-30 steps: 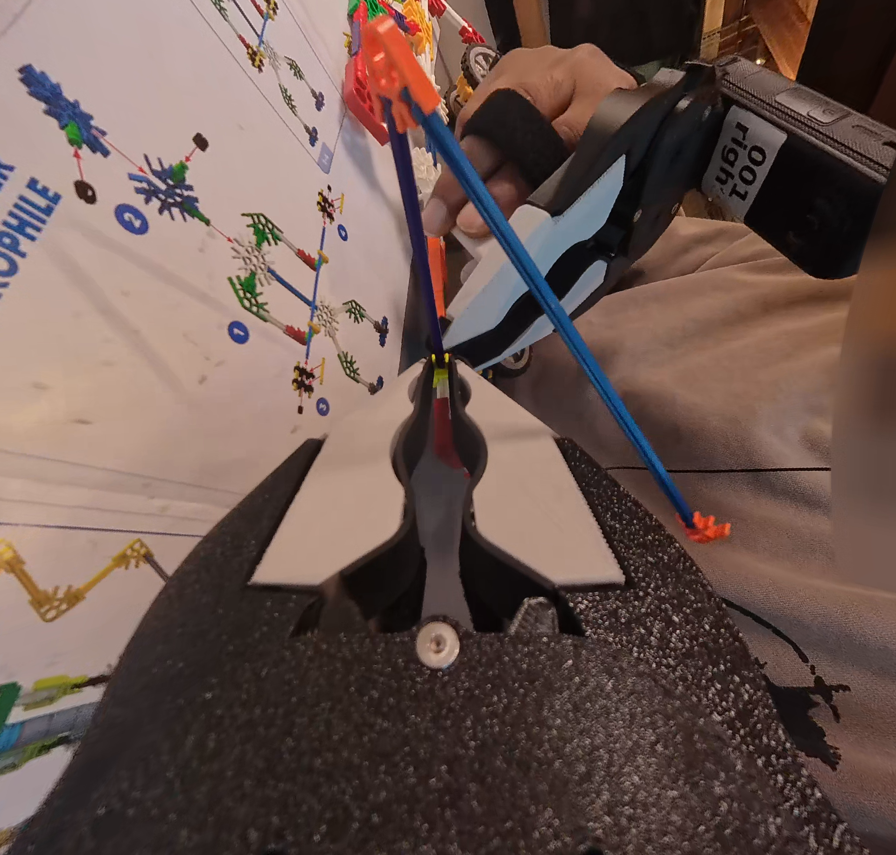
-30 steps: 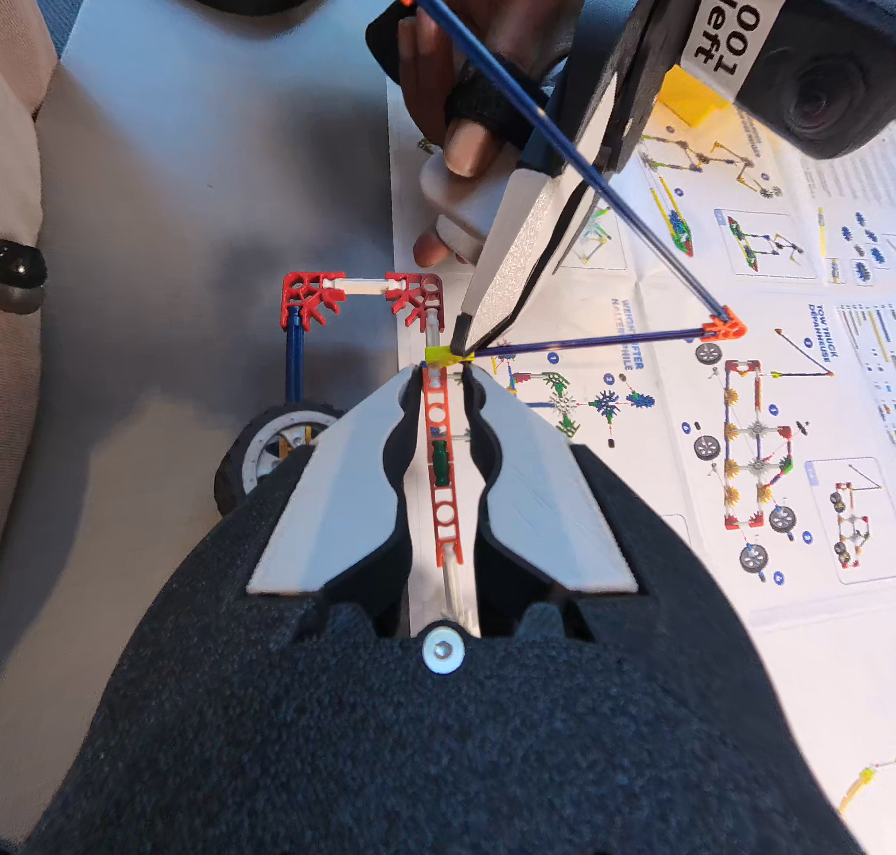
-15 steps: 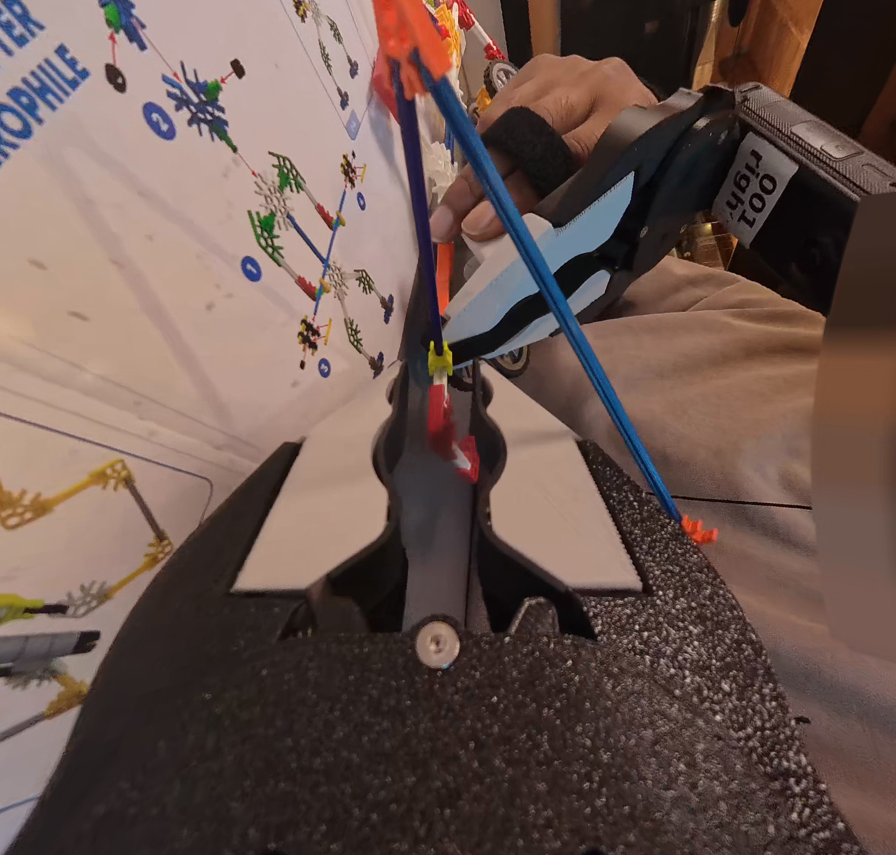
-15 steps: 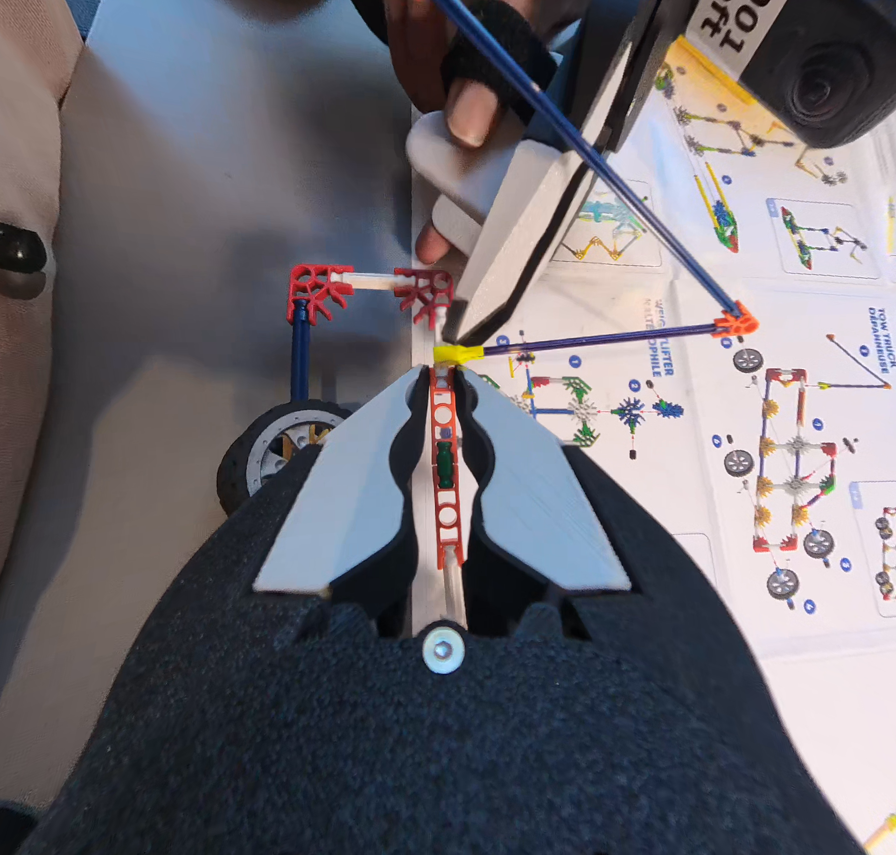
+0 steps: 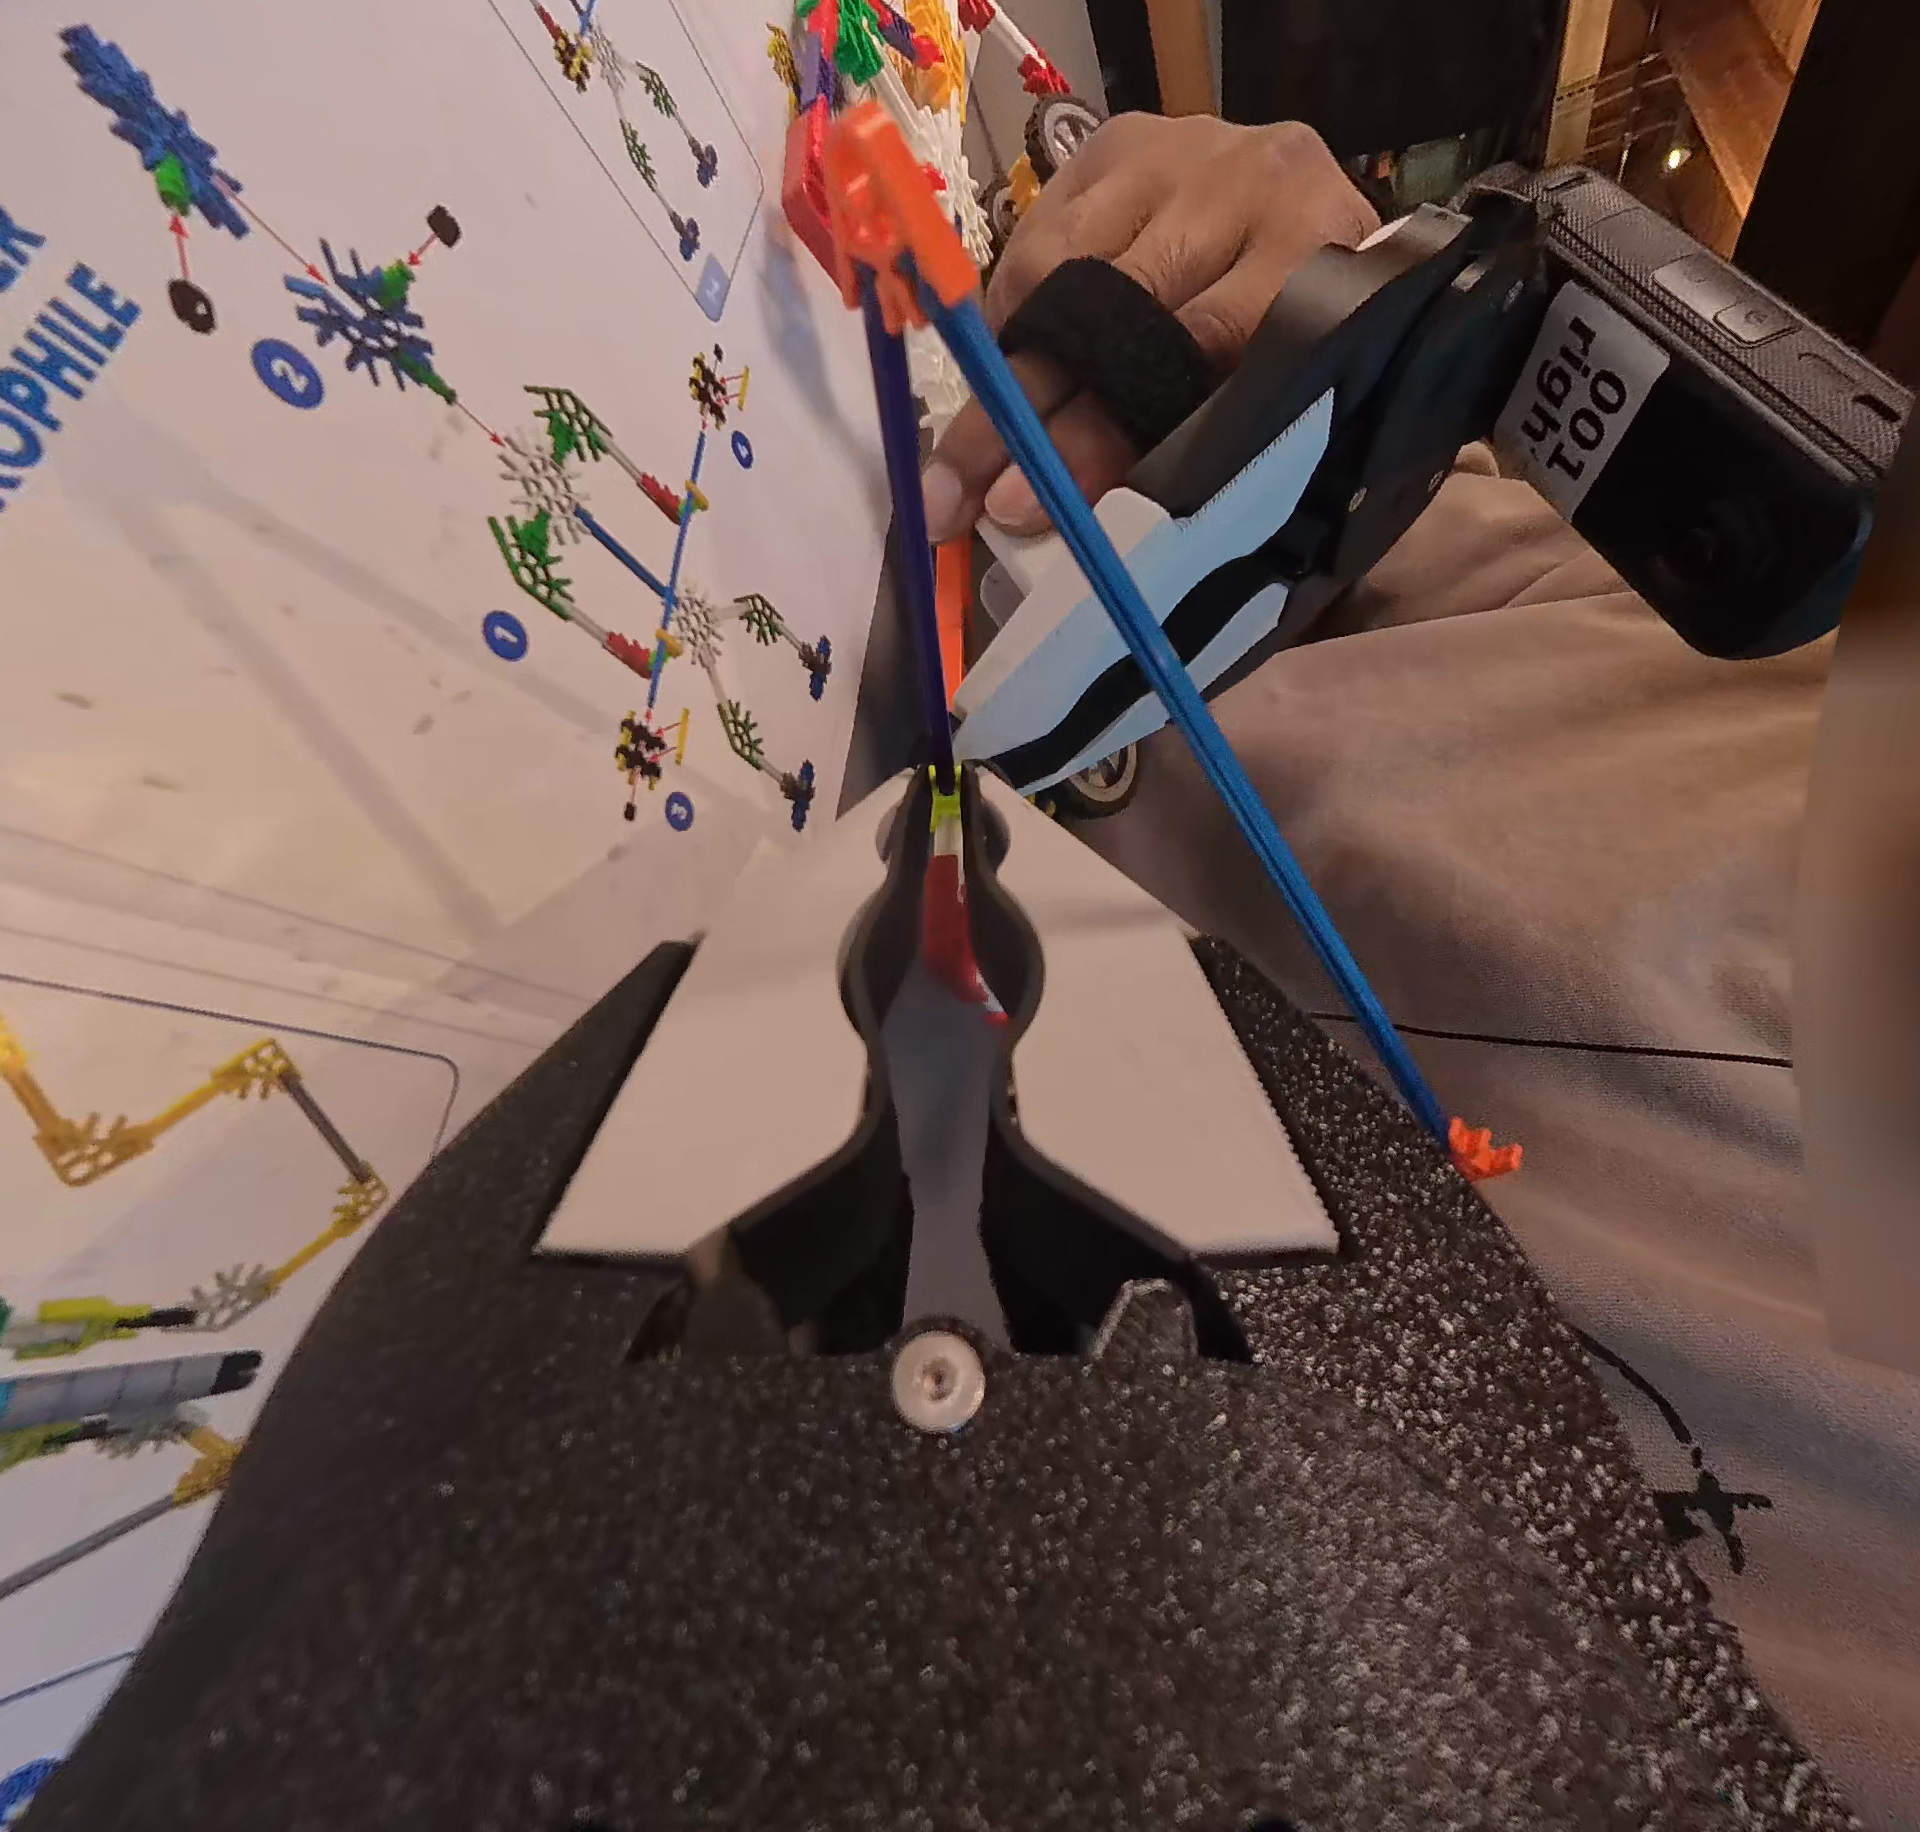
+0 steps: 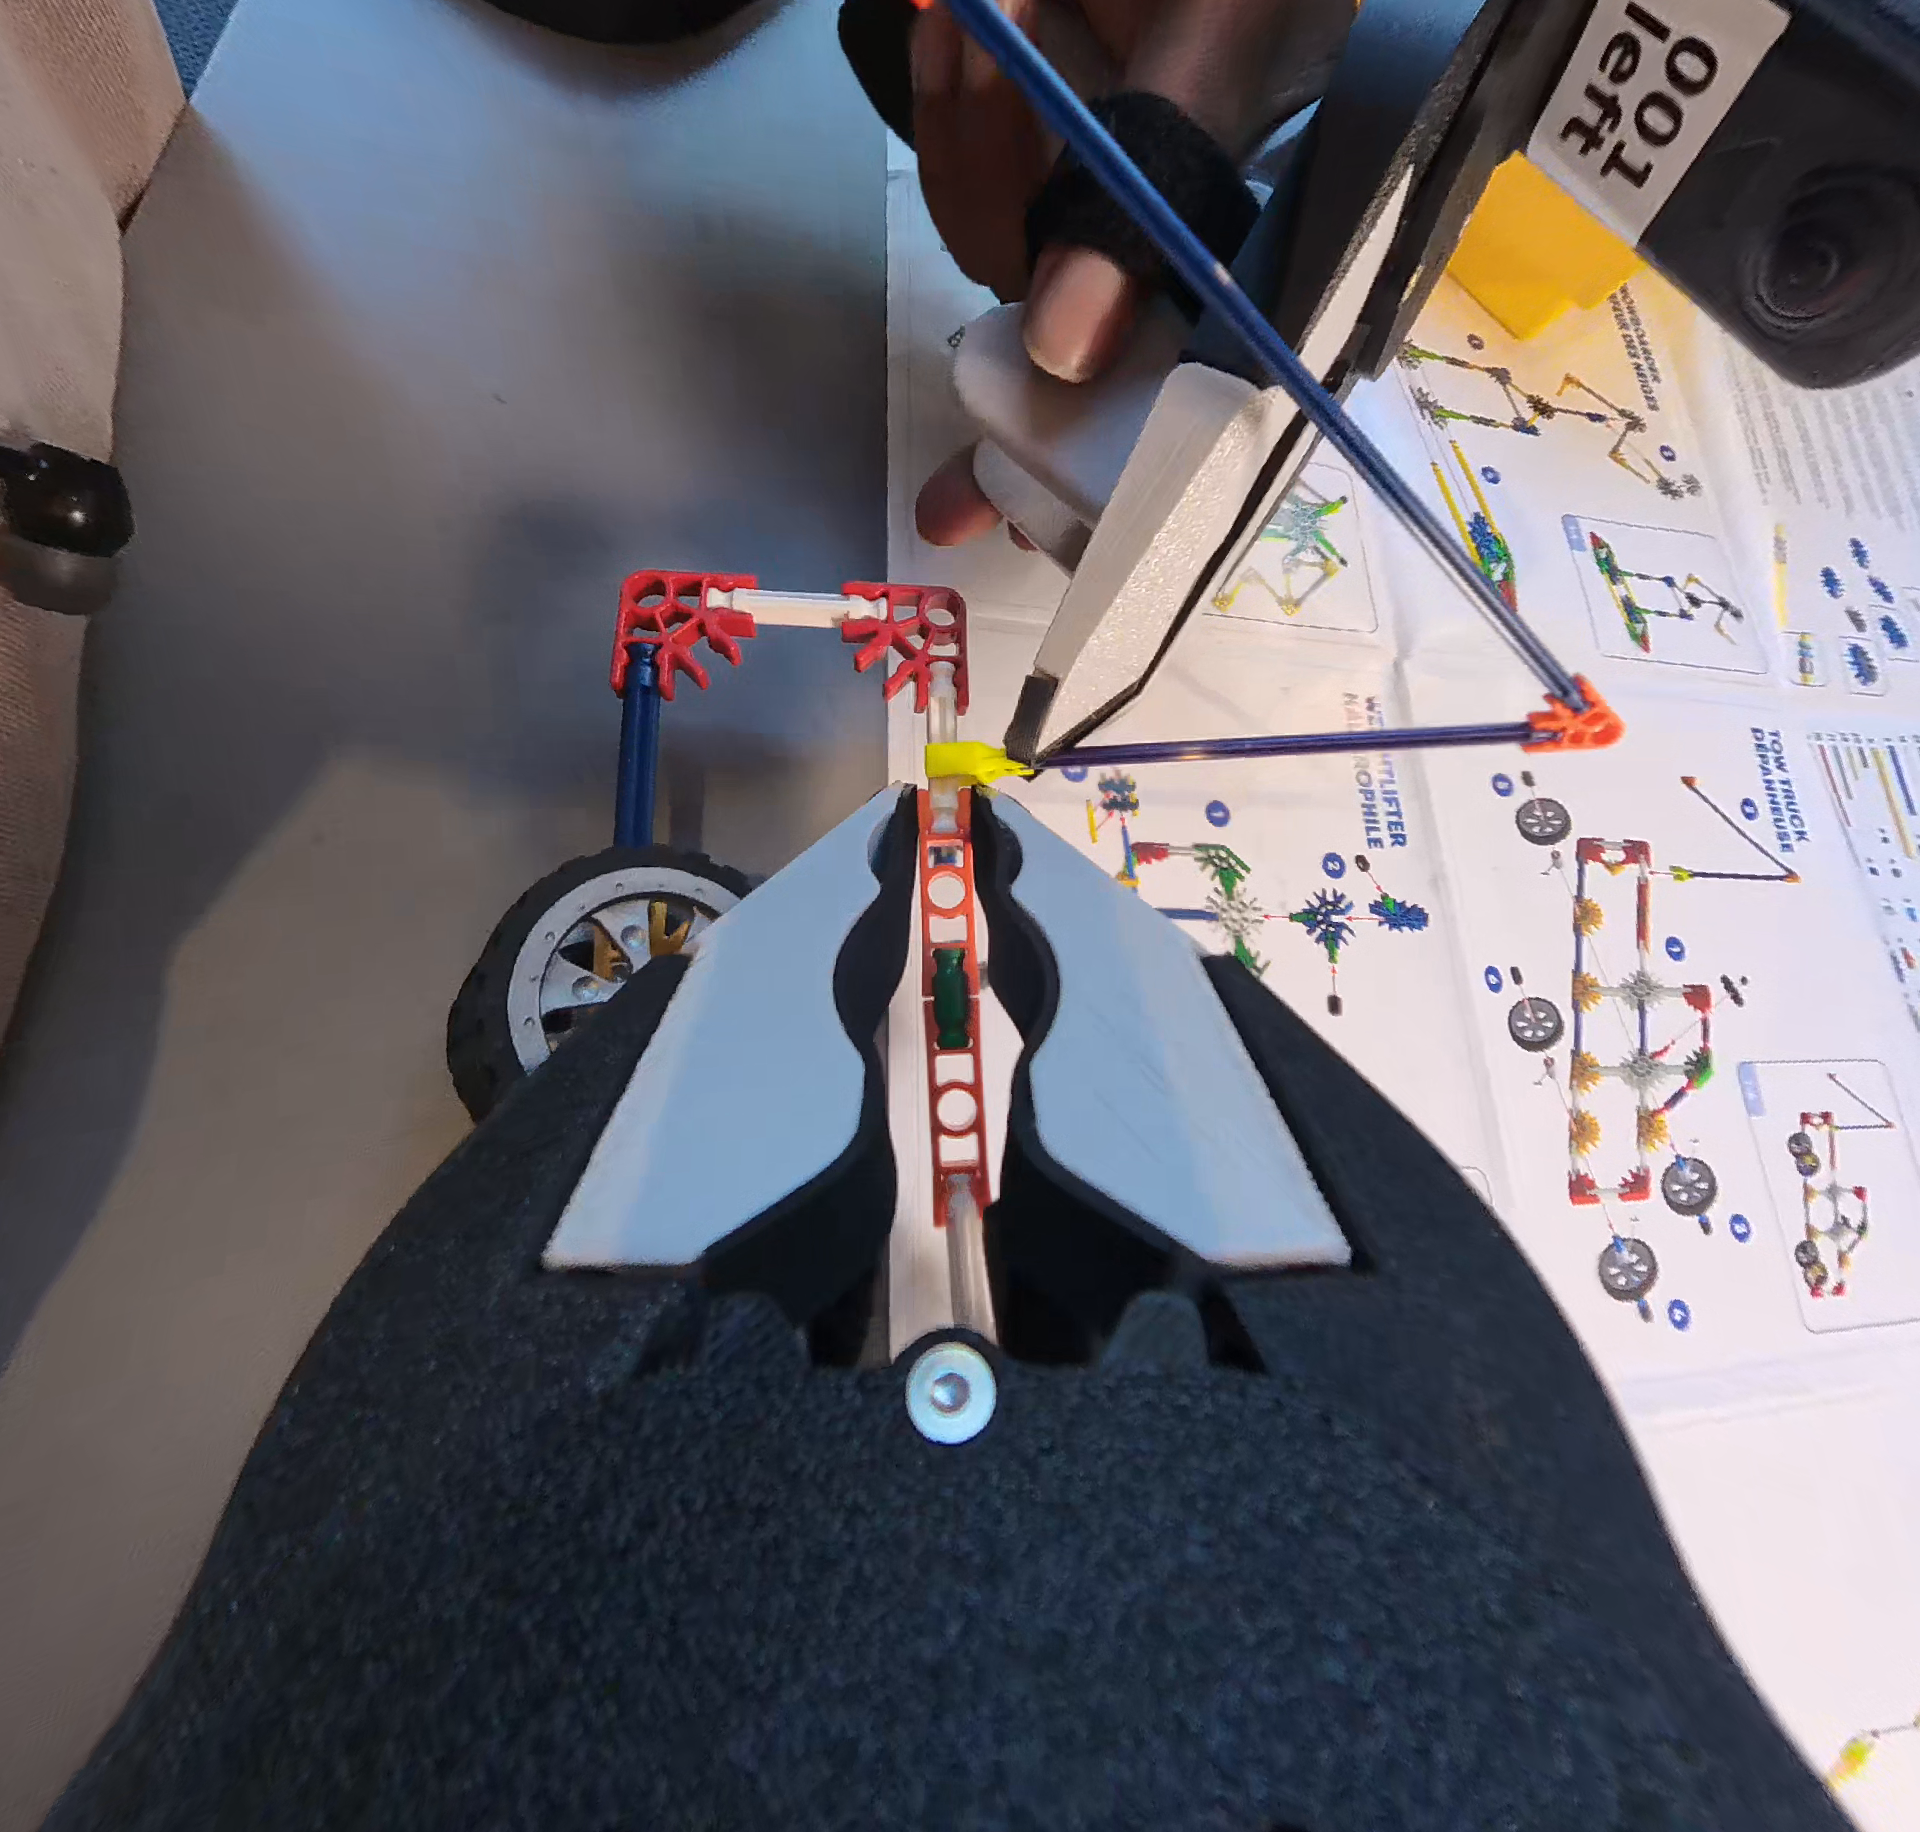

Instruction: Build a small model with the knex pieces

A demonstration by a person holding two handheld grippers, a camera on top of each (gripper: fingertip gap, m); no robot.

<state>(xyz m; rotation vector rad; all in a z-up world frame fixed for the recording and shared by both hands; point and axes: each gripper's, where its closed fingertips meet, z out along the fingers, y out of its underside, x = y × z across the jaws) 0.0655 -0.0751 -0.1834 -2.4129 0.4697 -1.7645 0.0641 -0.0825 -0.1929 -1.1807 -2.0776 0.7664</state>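
Observation:
My left gripper [image 5: 945, 780] is shut on the end of a dark blue rod [image 5: 904, 494] where it enters a yellow clip [image 5: 943, 803]. The rod runs up to an orange connector [image 5: 894, 213], from which a lighter blue rod [image 5: 1174, 660] slants down to the right. My right gripper [image 6: 945, 806] is shut on an orange ladder-like beam [image 6: 951, 951] of a toy frame with red corner connectors [image 6: 681, 624] and a wheel [image 6: 582, 951]. The yellow clip [image 6: 961, 759] sits on a white rod just past my right fingertips. The left gripper [image 6: 1023, 738] pinches the dark rod [image 6: 1299, 743] beside it.
A printed instruction sheet [image 6: 1455, 951] covers the table on the right, and grey tabletop [image 6: 416, 328] lies on the left. A pile of loose coloured pieces [image 5: 894, 37] lies at the sheet's far end. A yellow block [image 6: 1538, 244] is behind the left gripper. A person's clothed lap [image 5: 1507, 847] is close. My left and right fingertips are right by each other.
My left jaws opened slightly half a second ago and have come together again on the dark rod's end at the yellow clip. My right jaws tightened on the orange beam and have stayed there.

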